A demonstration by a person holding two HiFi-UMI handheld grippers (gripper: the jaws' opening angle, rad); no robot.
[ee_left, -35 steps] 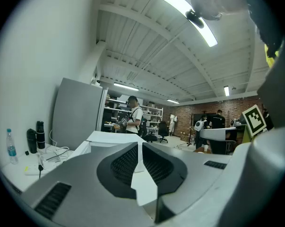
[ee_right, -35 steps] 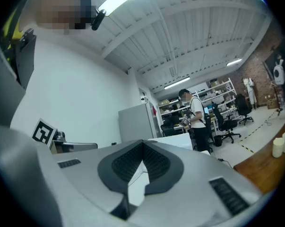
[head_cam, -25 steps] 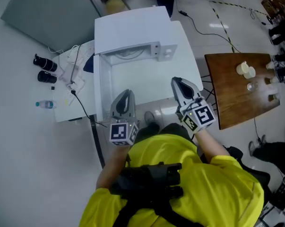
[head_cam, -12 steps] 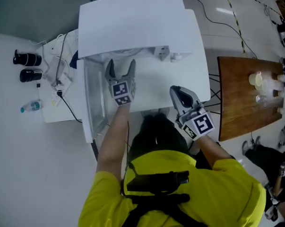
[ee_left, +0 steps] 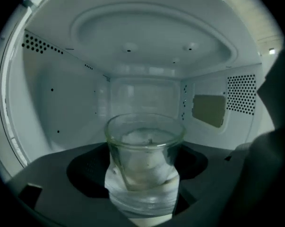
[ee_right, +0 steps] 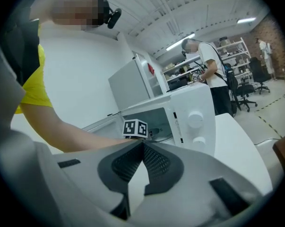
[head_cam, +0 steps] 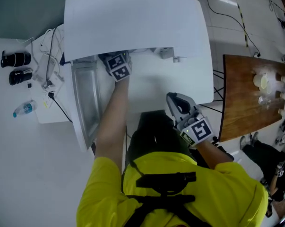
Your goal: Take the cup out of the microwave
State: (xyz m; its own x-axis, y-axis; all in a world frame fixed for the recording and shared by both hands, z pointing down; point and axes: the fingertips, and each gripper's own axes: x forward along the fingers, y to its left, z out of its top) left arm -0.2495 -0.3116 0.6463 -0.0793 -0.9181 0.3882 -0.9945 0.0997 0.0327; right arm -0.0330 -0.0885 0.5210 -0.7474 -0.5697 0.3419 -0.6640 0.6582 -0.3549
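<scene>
A clear glass cup with something pale inside stands on the floor of the white microwave, whose door hangs open to the left. My left gripper has reached into the cavity. Its jaws are opening, with the cup between them and gaps on both sides. In the head view only its marker cube shows under the microwave's top edge. My right gripper hangs shut and empty in front of the microwave, near my body; its pads meet at the tips.
A wooden table with small cups stands at the right. Two black cylinders, a water bottle and cables lie on the white surface at the left. Another person stands far behind the microwave.
My left gripper went from shut near my body to open, and moved forward into the microwave cavity. The right gripper drifted slightly toward me and stayed shut.
</scene>
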